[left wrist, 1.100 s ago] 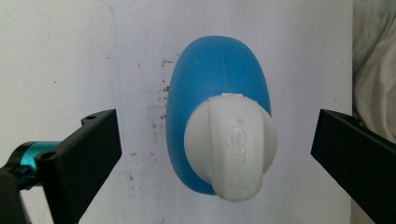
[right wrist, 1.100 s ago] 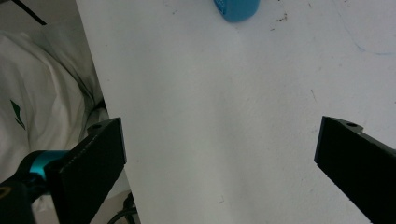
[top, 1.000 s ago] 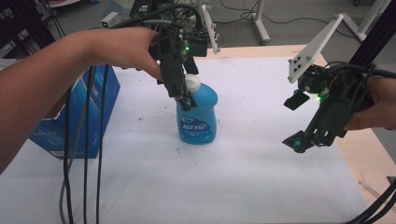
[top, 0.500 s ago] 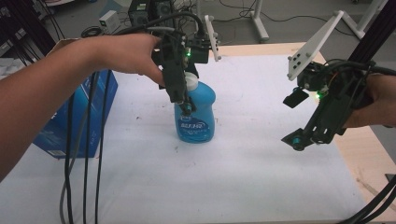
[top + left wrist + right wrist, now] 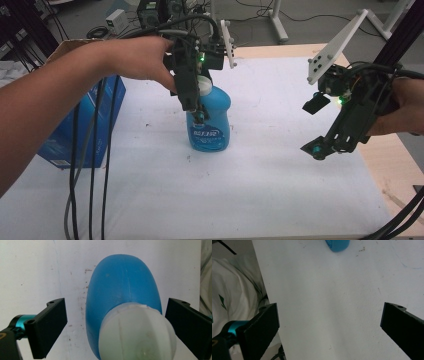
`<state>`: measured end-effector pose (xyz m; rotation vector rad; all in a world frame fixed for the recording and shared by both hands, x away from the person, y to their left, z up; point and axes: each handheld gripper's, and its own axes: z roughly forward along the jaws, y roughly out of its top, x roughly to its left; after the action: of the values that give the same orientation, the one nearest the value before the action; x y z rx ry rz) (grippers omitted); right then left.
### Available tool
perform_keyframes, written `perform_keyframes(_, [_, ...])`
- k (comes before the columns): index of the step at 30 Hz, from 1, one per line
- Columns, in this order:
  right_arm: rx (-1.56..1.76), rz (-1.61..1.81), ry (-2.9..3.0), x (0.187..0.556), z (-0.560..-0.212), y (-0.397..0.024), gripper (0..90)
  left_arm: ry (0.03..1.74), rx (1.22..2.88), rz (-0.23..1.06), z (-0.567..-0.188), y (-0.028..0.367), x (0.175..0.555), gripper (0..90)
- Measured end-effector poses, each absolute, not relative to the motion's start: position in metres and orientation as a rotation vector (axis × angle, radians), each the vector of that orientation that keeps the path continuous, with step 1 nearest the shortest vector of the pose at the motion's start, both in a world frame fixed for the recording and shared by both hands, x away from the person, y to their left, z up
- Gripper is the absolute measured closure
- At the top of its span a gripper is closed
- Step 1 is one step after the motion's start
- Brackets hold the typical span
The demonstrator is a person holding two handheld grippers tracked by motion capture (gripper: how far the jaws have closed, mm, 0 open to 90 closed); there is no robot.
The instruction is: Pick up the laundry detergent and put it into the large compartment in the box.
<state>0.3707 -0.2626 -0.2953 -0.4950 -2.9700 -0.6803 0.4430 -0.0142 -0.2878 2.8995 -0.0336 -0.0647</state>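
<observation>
**Left gripper straddles the blue bottle's cap; right gripper waits apart**

Your left gripper [image 5: 199,107] points down over the blue bottle [image 5: 209,120], which stands upright on the white table [image 5: 250,200]. In the left gripper view the white cap [image 5: 136,333] sits between your jaws, close to the right one, with a clear gap on the left; the pads do not press on it. The jaws have just been closing a little, yet they stand wide and grip nothing.

The high view shows what that close view cannot: a label on the bottle's front, below your gripper, with white lettering too blurred to read. It also shows a blue box [image 5: 82,130] off to the left of your left gripper, beyond the hanging cables [image 5: 92,190]; print on its lower edge is too small to make out.

Your right gripper [image 5: 332,142] hangs above the table, well to the right of the bottle, jaws spread wide and holding nothing. Its own view looks down on bare tabletop, with the bottle's base [image 5: 337,245] at the top edge, far ahead of the jaws.
</observation>
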Motion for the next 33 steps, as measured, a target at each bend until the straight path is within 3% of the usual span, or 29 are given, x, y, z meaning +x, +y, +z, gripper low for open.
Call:
perform_keyframes(2, [-0.489,-0.684,-2.970,0.3710,-0.2956,-0.2624,1.2,-0.035,2.907,-0.060,-0.2887,-0.0146,0.4431,5.0])
perform_keyframes(4, [-0.491,-0.682,-2.968,0.3708,-0.2959,-0.2622,1.2,-0.052,2.904,-0.065,-0.2881,-0.0146,0.4431,13.0])
perform_keyframes(33, [-0.497,-0.678,-2.966,0.3703,-0.2973,-0.2624,1.2,-0.075,2.918,-0.068,-0.2895,-0.0152,0.4436,29.4])
